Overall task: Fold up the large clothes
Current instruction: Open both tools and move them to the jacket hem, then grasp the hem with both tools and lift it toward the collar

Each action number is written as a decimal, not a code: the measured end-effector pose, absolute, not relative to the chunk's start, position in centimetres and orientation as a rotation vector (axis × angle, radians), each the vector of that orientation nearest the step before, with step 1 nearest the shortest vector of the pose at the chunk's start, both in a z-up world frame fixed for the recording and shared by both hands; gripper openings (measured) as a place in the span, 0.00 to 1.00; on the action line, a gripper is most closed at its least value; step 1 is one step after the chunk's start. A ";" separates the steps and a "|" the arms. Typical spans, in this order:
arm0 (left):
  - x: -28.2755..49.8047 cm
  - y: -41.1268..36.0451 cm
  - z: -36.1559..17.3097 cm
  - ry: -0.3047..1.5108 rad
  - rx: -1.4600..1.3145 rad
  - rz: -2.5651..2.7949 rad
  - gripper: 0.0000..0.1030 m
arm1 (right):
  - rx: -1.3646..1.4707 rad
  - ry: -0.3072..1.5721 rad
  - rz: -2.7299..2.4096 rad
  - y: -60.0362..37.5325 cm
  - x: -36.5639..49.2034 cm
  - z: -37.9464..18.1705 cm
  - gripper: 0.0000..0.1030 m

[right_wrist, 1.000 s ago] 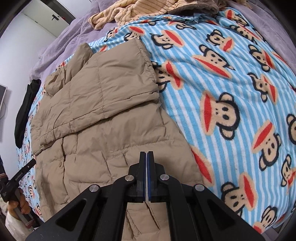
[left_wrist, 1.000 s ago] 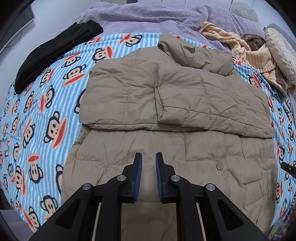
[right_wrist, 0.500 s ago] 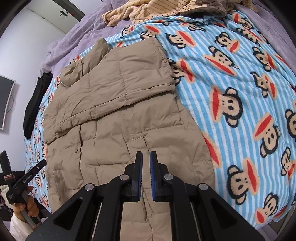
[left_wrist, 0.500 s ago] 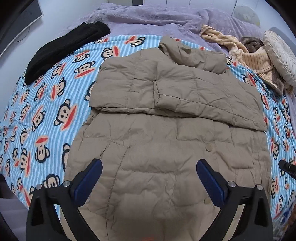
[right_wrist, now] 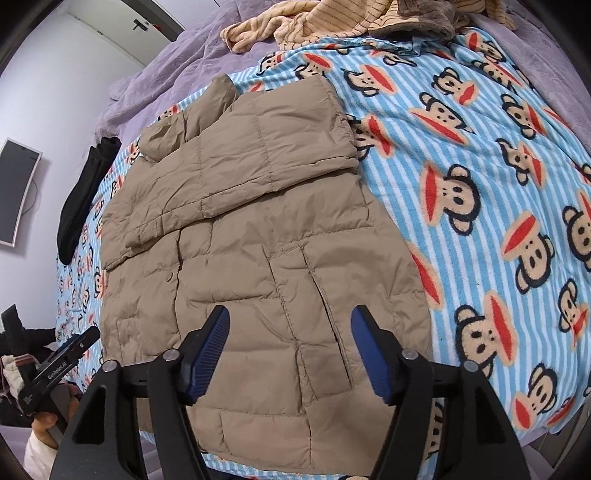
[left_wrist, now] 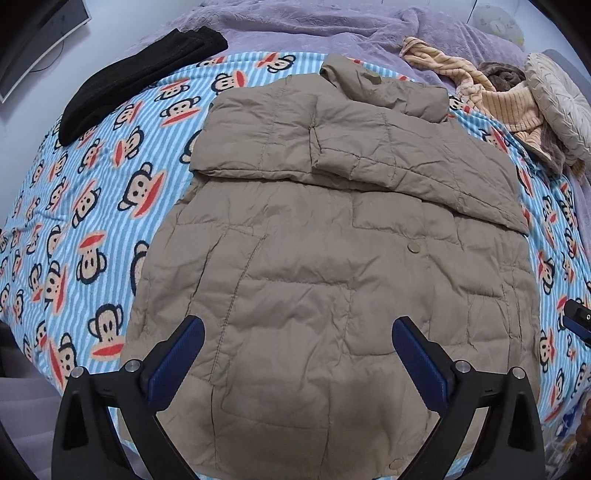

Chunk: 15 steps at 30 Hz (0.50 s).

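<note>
A tan quilted puffer jacket lies flat on the bed, both sleeves folded across its chest and its hem toward me. My left gripper hovers above the hem, jaws wide open, nothing between the blue pads. In the right wrist view the same jacket fills the left half, and my right gripper hangs over its lower right part with jaws opening and nothing held. The left gripper also shows at that view's lower left edge, held in a hand.
A blue striped monkey-print blanket covers the bed over a purple bedspread. A folded black garment lies far left. Striped beige clothes and a round cushion sit far right. A screen hangs on the wall.
Both grippers let go and opened, the left first, the right in the last half second. Both pulled up and back from the jacket, so more of it shows.
</note>
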<state>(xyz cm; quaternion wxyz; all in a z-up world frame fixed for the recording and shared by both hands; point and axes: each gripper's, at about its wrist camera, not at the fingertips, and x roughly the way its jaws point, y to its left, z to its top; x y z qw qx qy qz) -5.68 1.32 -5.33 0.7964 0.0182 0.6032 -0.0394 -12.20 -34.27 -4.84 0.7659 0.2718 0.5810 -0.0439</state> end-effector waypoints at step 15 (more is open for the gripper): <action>-9.4 6.0 -7.9 1.365 0.008 -0.092 0.99 | 0.695 1.303 -0.101 -30.9 -15.5 -6.9 0.83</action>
